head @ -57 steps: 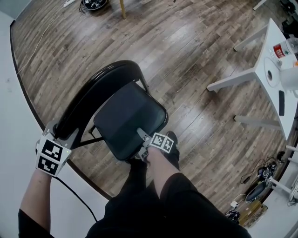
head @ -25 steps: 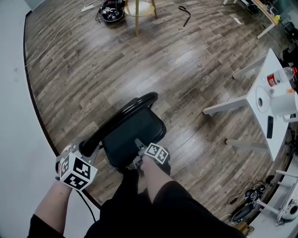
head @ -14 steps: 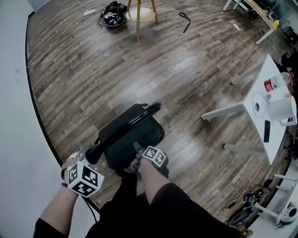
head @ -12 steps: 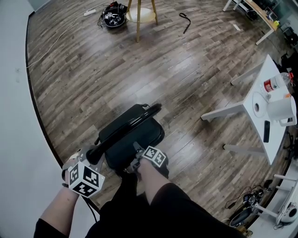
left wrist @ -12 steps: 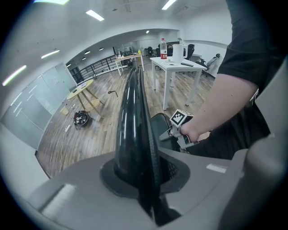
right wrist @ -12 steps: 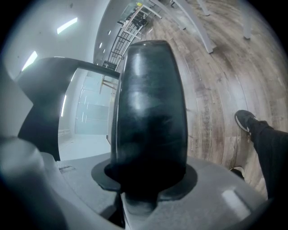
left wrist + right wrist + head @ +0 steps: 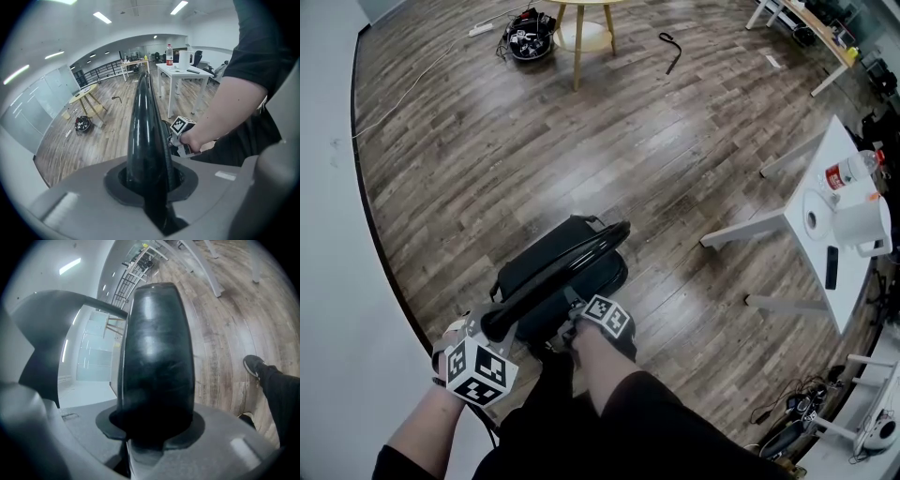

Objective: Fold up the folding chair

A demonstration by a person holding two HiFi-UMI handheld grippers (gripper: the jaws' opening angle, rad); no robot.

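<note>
The black folding chair stands almost flat on the wood floor in front of my legs. Its curved backrest rail (image 7: pixel 567 267) lies close against the padded seat (image 7: pixel 605 274). At the rail's near end, my left gripper (image 7: pixel 487 325) is shut on the rail; in the left gripper view the glossy rail (image 7: pixel 145 117) runs straight out from between that gripper's (image 7: pixel 150 185) jaws. My right gripper (image 7: pixel 573 307) holds the seat's near edge, and its jaws are closing on it. In the right gripper view the seat edge (image 7: pixel 157 352) fills the gap between this gripper's (image 7: pixel 150 430) jaws.
A white table (image 7: pixel 811 178) with a bottle (image 7: pixel 844 172) and a kettle stands at the right. A wooden table's legs (image 7: pixel 578 37) and a dark bundle (image 7: pixel 530 21) are at the far end of the floor. A white wall (image 7: pixel 337 281) runs along the left. Cables lie at the bottom right.
The chair has folded flatter: the backrest rail swung in against the seat. My left gripper moved with it towards my body. The right gripper kept its hold on the seat edge.
</note>
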